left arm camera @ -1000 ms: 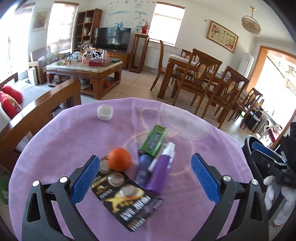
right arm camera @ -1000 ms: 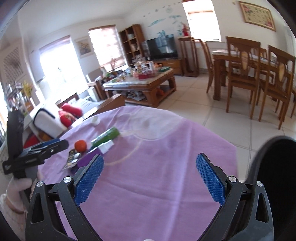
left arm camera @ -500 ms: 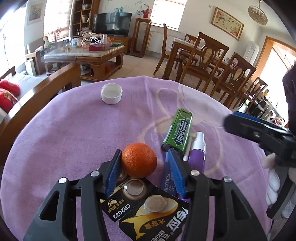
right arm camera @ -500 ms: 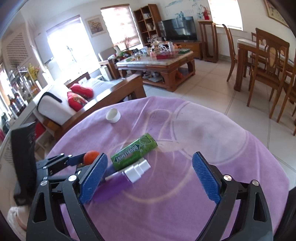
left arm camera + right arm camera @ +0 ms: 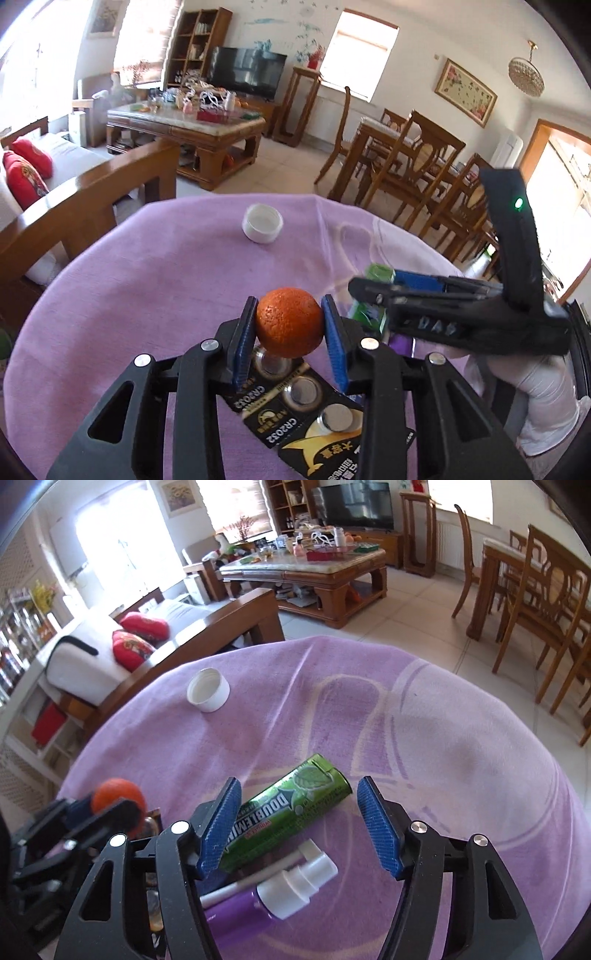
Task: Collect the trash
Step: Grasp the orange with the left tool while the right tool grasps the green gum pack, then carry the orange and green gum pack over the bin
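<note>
My left gripper [image 5: 289, 324] is shut on an orange [image 5: 289, 322], held just above a black coin-battery card [image 5: 314, 410] on the purple cloth. The orange also shows in the right wrist view [image 5: 117, 794]. My right gripper [image 5: 299, 823] is open, its jaws on either side of a green Doublemint gum pack [image 5: 286, 808] that lies on the cloth. A purple spray bottle [image 5: 269, 893] with a white nozzle lies just below the pack. A white cap [image 5: 208, 690] sits farther back; it also shows in the left wrist view [image 5: 262, 223].
The round table wears a purple cloth [image 5: 424, 746]. A wooden sofa arm [image 5: 85, 206] stands behind the table on the left. Dining chairs [image 5: 417, 166] stand behind on the right. The right gripper body [image 5: 461, 310] crosses the left wrist view.
My left gripper closed on the orange and raised it slightly. My right gripper moved in over the gum pack and narrowed its jaws around it.
</note>
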The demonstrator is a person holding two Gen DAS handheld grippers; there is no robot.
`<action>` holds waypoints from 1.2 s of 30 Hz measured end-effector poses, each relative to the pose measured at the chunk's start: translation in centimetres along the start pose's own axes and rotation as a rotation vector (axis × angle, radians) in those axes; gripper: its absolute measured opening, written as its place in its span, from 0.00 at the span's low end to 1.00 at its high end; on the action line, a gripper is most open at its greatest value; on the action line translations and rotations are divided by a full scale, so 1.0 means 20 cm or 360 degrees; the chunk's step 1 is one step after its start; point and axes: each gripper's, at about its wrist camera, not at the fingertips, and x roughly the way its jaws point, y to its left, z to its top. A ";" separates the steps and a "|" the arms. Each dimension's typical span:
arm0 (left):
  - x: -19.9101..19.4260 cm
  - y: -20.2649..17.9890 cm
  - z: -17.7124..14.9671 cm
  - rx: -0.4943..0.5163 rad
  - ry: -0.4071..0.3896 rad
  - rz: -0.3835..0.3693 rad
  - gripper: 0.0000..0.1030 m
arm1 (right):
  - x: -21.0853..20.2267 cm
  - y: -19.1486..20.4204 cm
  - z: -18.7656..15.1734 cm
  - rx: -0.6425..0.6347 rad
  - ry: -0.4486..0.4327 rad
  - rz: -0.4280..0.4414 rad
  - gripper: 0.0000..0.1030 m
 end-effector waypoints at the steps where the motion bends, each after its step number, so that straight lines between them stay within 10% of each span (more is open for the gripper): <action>1: -0.01 0.01 0.01 -0.0011 -0.0022 0.0014 0.34 | 0.02 0.03 0.00 -0.0024 -0.0003 -0.0019 0.63; 8: -0.04 0.06 0.04 -0.0067 -0.0051 0.0035 0.34 | 0.05 0.13 0.01 -0.0126 -0.0029 -0.0051 0.42; 19: -0.06 0.09 0.04 -0.0100 -0.0058 0.0052 0.34 | 0.06 0.22 -0.03 -0.0184 0.0054 -0.0131 0.56; 23: -0.06 0.07 0.03 -0.0075 -0.0054 0.0061 0.34 | 0.05 0.29 -0.05 -0.0272 0.0029 -0.0091 0.30; 36: -0.13 0.03 0.03 -0.0111 -0.0120 -0.0061 0.34 | -0.39 0.11 -0.08 -0.0098 -0.0302 0.0107 0.30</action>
